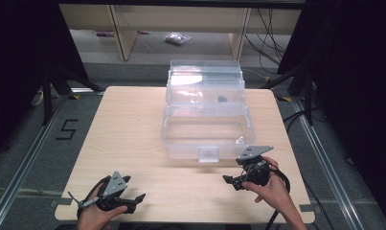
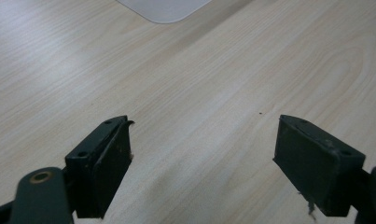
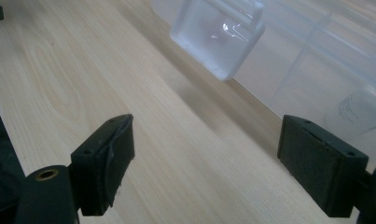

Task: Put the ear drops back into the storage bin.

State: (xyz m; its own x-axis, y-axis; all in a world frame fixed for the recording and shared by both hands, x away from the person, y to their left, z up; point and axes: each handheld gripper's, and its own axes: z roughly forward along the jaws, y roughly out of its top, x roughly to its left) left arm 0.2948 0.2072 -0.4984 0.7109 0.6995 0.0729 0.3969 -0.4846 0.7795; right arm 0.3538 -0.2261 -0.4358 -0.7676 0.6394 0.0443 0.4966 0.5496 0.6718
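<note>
Box: clear plastic box (image 1: pixel 207 112) stands open on the far middle of the counter (image 1: pixel 133 134), lid tilted back, latch tab (image 1: pixel 208 154) facing you.
Left tongs: your left tongs (image 1: pixel 138 197) hover near the counter's front left edge, jaws spread wide, gripping nothing.
Right tongs: your right tongs (image 1: pixel 229 179) sit just beside the box's front right corner, jaws wide apart, empty.

Black two-jaw tools (image 1: pixel 133 197) (image 1: pixel 231 181), grey triangular top plates, black cables.

small dark item (image 1: pixel 222 99) in box (image 1: pixel 207 139), unidentifiable
</note>
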